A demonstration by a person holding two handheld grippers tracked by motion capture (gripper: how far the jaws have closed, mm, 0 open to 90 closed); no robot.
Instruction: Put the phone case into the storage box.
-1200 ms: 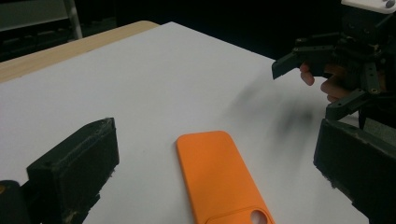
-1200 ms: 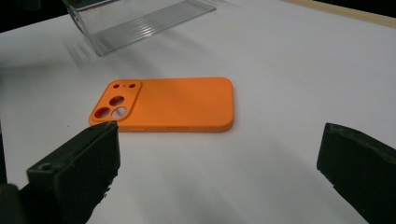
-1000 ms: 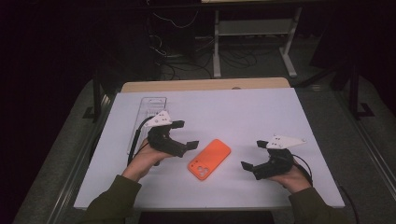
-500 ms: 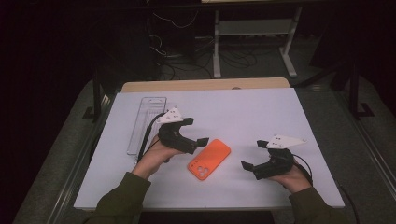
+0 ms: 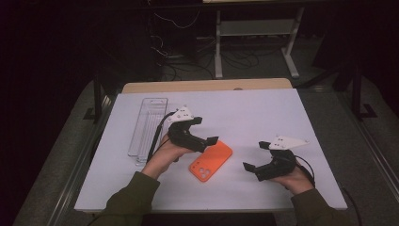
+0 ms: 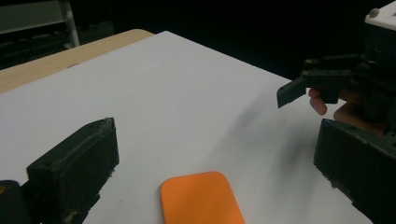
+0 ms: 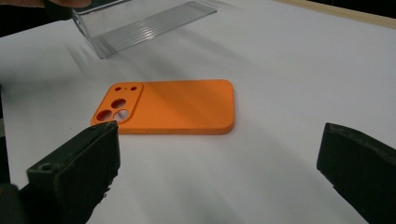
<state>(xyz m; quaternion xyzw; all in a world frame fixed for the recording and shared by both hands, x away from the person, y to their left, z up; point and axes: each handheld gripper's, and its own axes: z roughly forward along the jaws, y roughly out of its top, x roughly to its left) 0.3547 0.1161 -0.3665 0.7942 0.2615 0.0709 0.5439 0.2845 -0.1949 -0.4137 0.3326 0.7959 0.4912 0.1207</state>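
White table (image 5: 263, 113): one orange phone case (image 5: 211, 161), one clear tray (image 5: 148, 123), two claws.

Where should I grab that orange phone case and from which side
Grip the orange phone case across its narrow width, over the two long edges, probably near the plain end away from the camera cutouts. It lies flat, back up, so only the thin sides offer purchase. The left tongs, open and right at that plain end, could come down from above.
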